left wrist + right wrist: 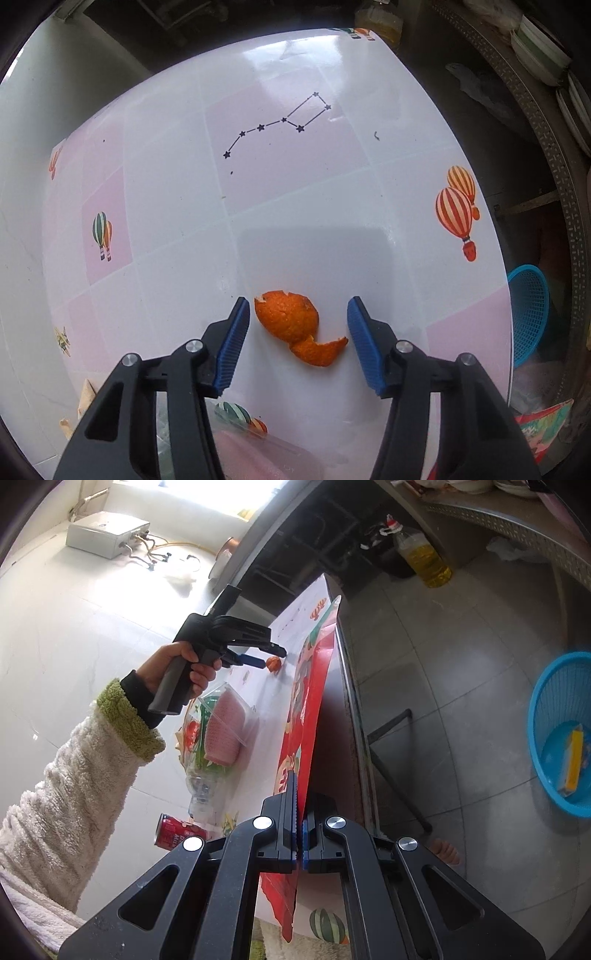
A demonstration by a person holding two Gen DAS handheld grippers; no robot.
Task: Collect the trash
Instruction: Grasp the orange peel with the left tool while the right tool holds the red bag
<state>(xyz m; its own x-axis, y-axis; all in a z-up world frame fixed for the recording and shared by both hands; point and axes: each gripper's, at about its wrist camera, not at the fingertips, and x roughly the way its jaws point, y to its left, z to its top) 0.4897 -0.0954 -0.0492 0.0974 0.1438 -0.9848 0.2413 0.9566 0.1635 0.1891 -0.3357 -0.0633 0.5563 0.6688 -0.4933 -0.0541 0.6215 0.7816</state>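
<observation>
Left gripper (297, 325) aimed straight down at the table (177, 206), blue pads (232, 350) spread apart, nothing pinched. Between those pads, on the tabletop: a curled orange peel (295, 328), clear of both, a shade nearer the left pad than the right. Beyond the tips, a printed star constellation (277, 123) on a pink tile; off to the right of the tips, a striped balloon print (456, 218), and past the table edge a blue basket (530, 314) down on the floor.

Right gripper (299, 834) tilted downward, pads pressed together on the edge of a red snack bag (310, 701), flat and stretching away ahead of the tips along the table edge. Left of the tips: a red can (171, 830) on its side, a clear plastic bottle (201, 794), then a clear tray with pink padding (225, 734). Farther ahead on the left, a hand (177, 672) in a fluffy white sleeve (66, 794) gripping the other tool's handle, the peel just under its tips. Right of the tips, on the floor, the blue basket with a yellow packet (572, 760) inside.
</observation>
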